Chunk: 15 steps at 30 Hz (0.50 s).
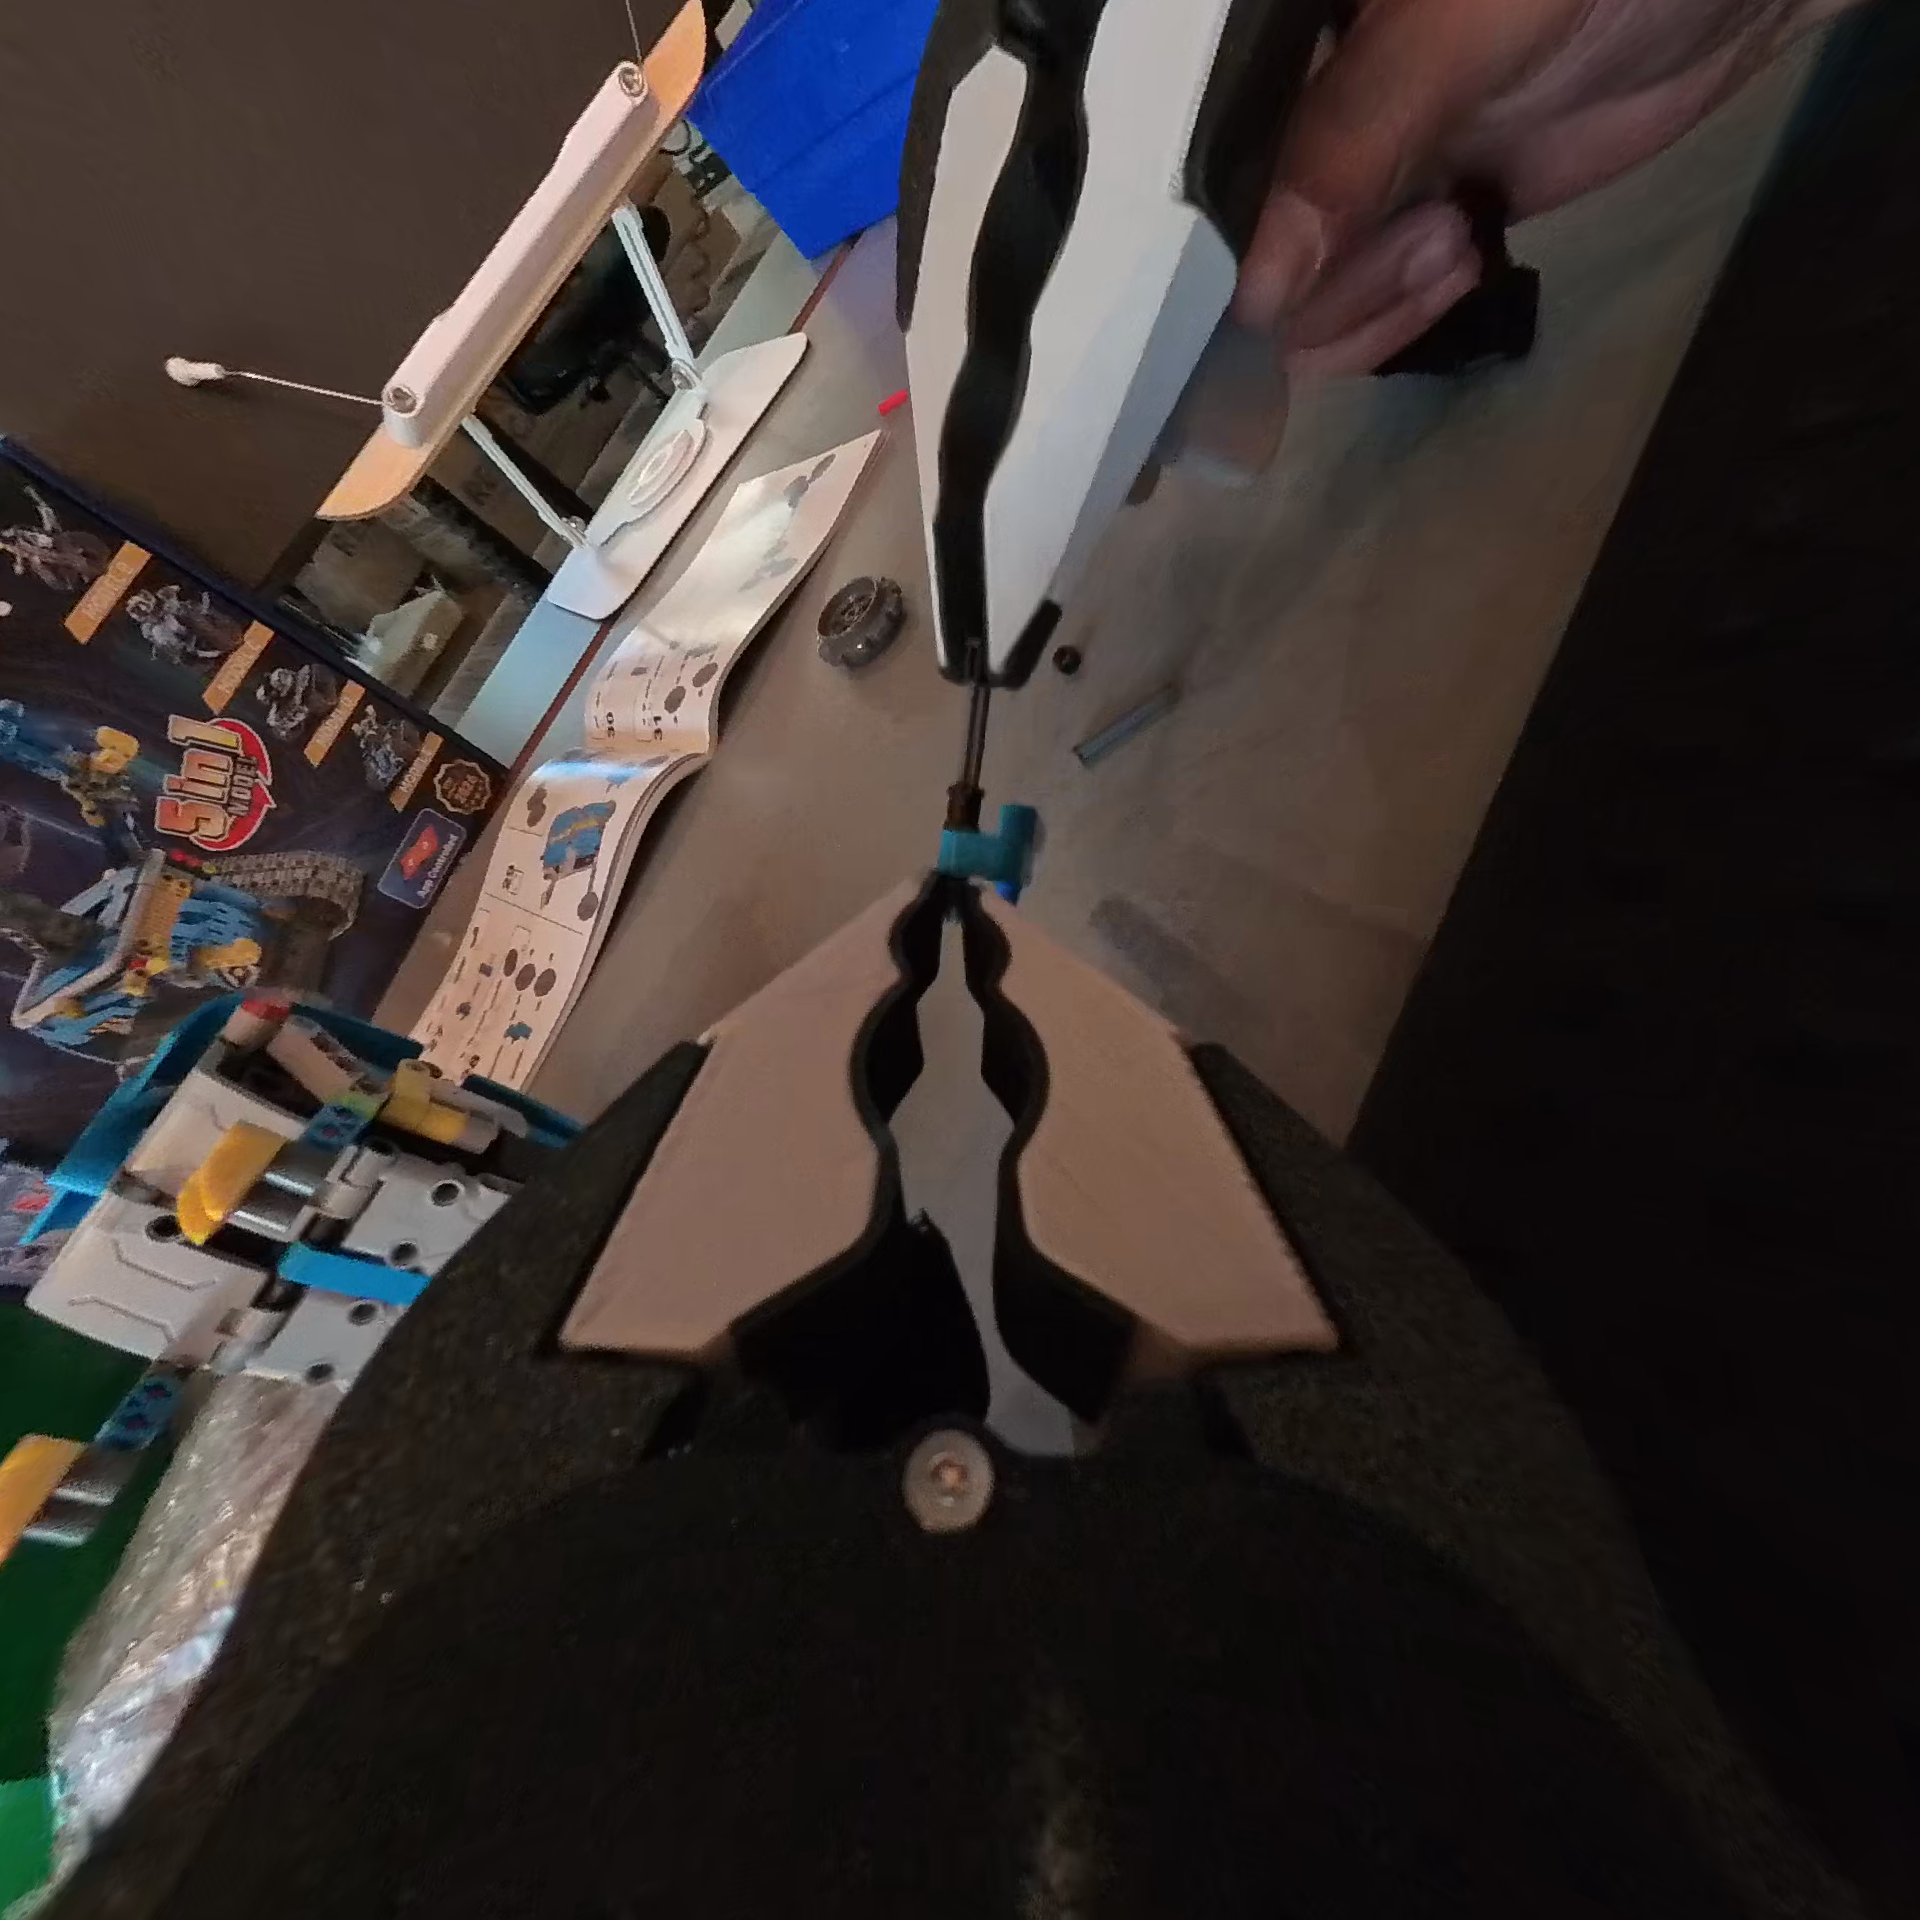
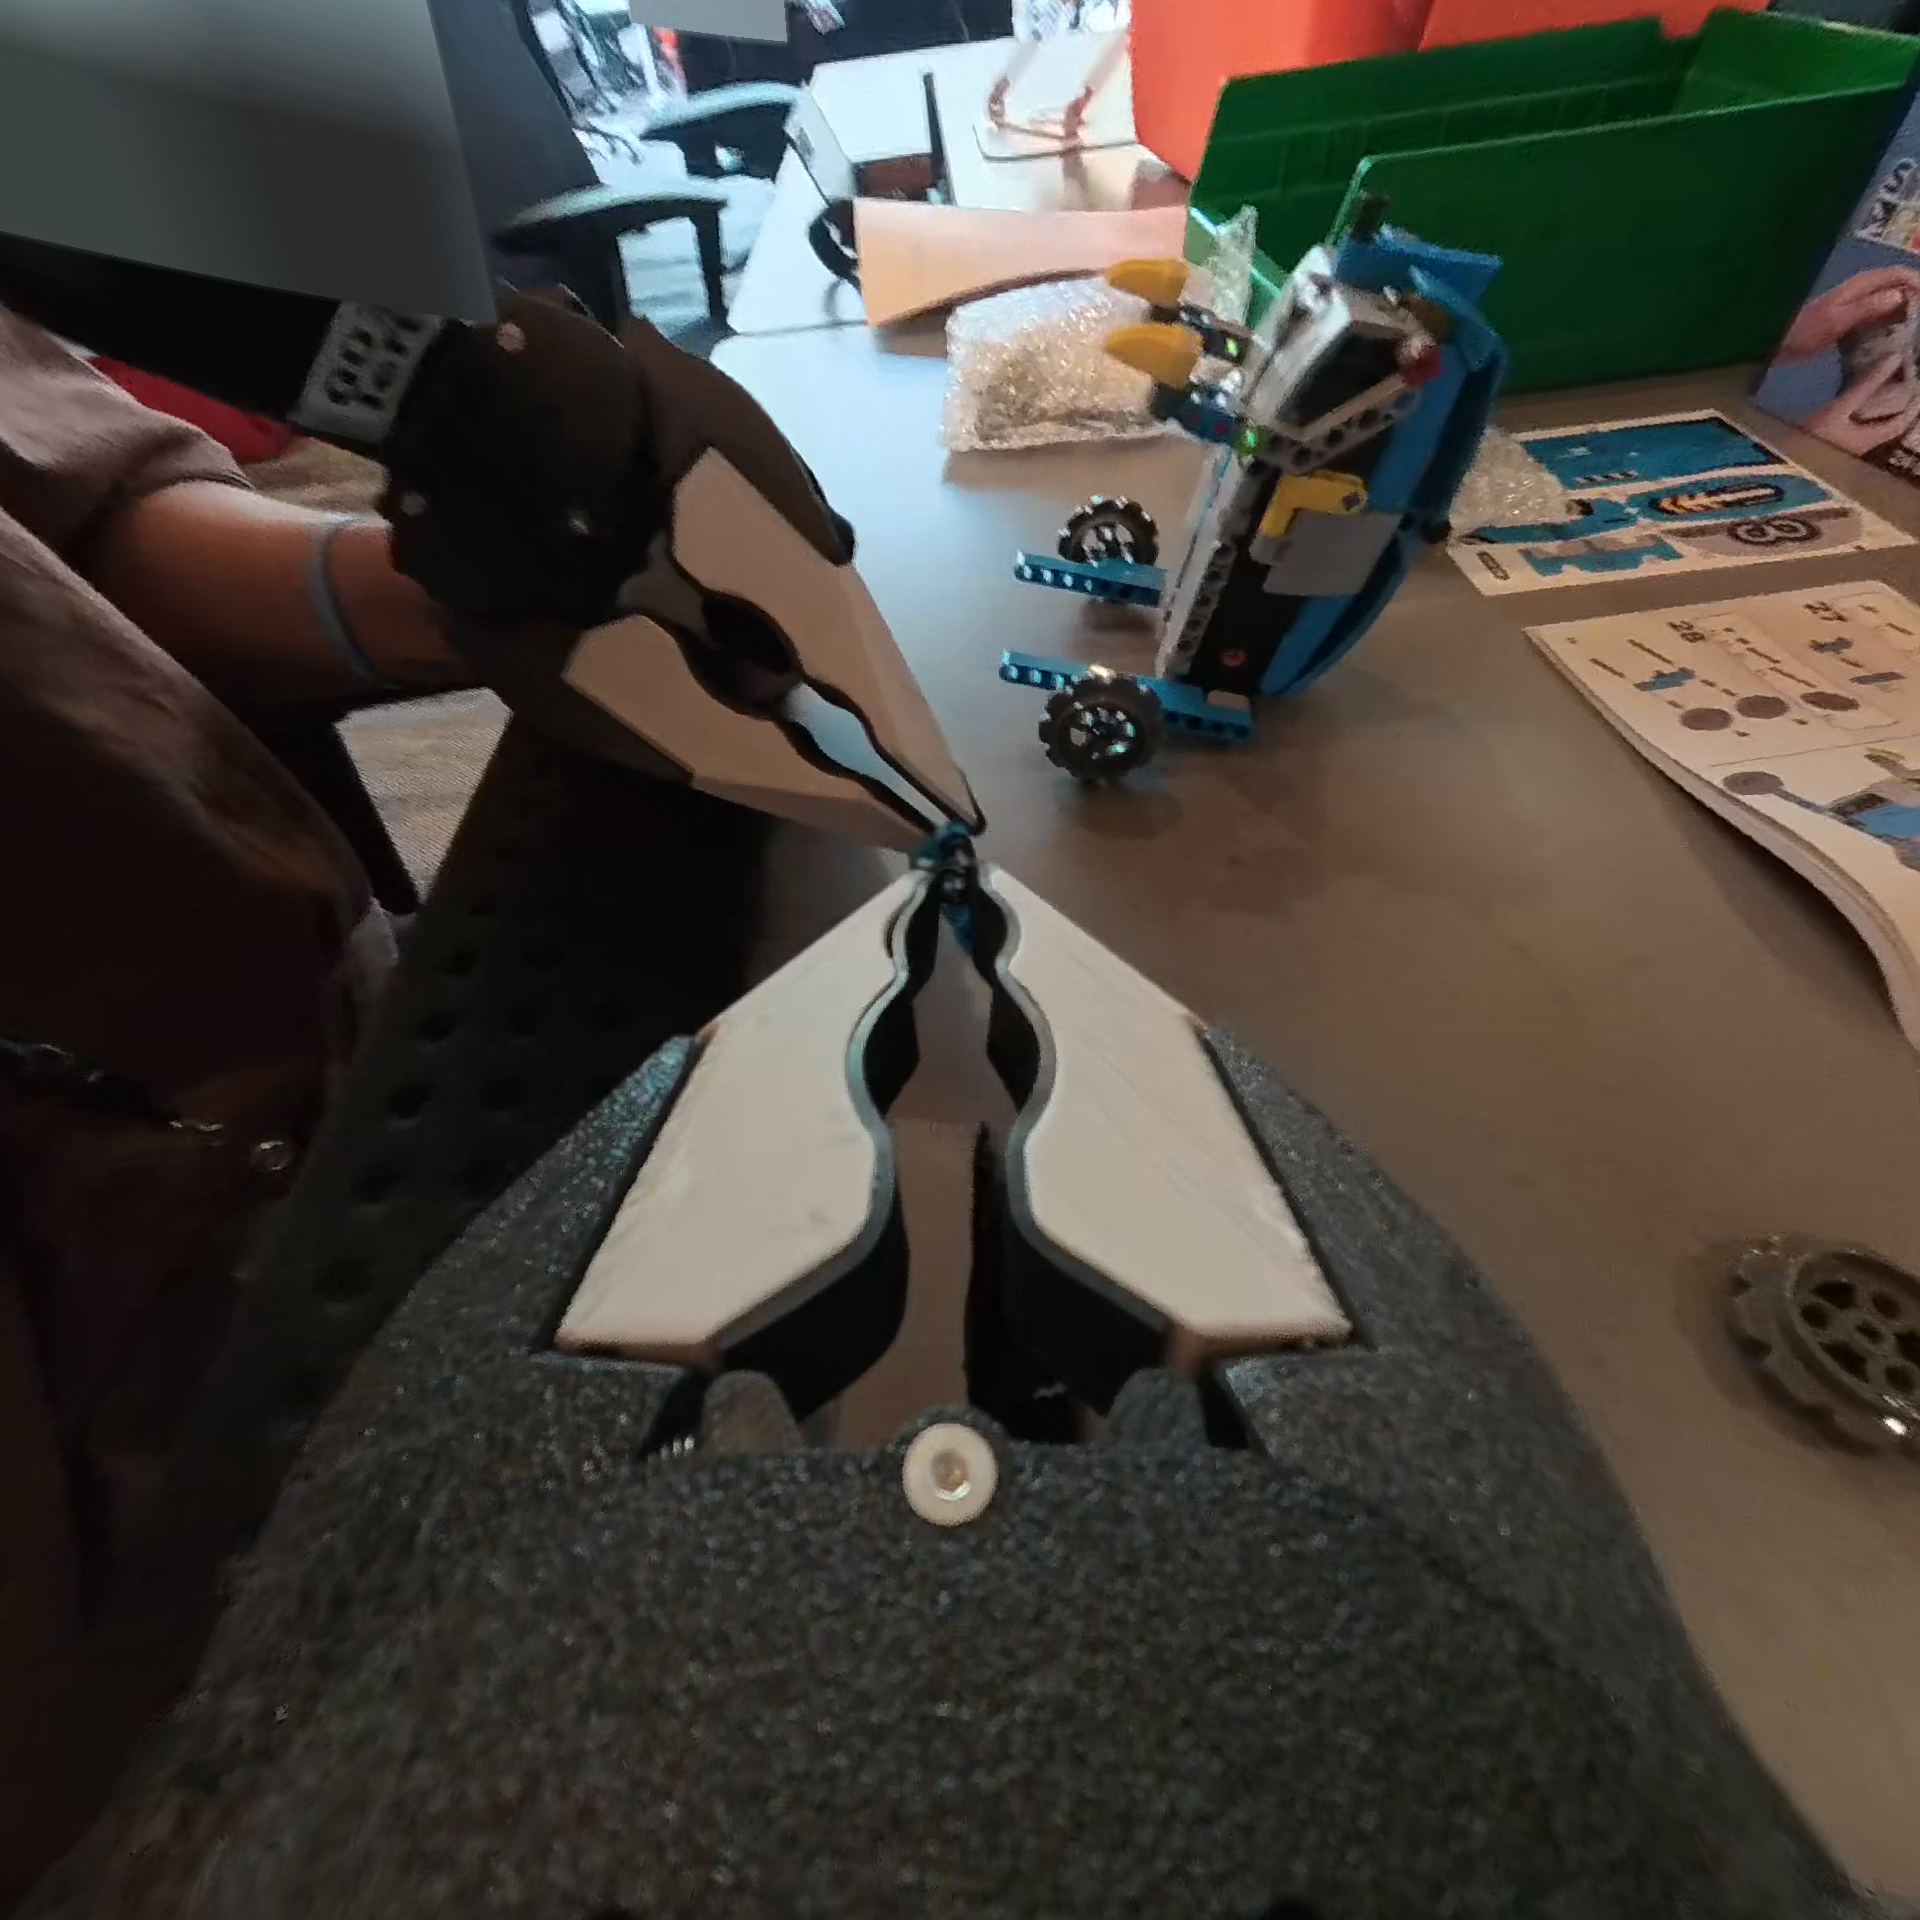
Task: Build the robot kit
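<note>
Pinching a small blue connector, the left gripper has its fingers pressed on it above the worktop. Opposite, the right gripper nips a thin dark axle that seems to enter the connector. Beyond lie a gear, a booklet and a model.

Left gripper: smooth matt white plastic fingers set in a rough, grainy black body. Grey counter: smooth, matt. Small blue plastic connector piece: smooth, slight sheen. Open paper instruction booklet: matt printed pages. Clear bubble-wrap bag: glossy, crinkled. Green plastic bin: smooth.
</note>
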Available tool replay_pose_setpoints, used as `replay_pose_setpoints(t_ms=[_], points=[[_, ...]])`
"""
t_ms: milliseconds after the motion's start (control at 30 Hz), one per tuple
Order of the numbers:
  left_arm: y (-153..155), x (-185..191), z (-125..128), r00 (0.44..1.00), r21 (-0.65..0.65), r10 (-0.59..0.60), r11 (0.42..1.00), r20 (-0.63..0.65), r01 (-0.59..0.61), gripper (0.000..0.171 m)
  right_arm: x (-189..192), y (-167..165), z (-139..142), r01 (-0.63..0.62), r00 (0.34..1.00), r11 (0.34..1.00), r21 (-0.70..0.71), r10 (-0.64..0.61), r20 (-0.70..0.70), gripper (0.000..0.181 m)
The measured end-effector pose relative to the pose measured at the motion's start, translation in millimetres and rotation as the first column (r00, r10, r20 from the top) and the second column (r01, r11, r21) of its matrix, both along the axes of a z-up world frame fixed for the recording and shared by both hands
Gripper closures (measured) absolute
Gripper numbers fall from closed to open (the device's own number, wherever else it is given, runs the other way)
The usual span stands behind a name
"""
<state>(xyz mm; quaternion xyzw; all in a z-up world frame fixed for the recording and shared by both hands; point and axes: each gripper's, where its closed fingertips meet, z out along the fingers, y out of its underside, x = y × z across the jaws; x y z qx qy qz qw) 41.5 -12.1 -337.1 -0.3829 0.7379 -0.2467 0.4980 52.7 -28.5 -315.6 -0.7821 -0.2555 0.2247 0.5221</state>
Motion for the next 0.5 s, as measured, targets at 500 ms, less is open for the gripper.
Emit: replay_pose_setpoints(t_ms=[500], points=[[5, -2, 20, 0.996, -0.149, -0.004, 0.989, 0.085, 0.016, 0.17, 18, 1, 16, 0.01, 0.966, 0.999, -0.048, -0.022, -0.257, 0.175]])
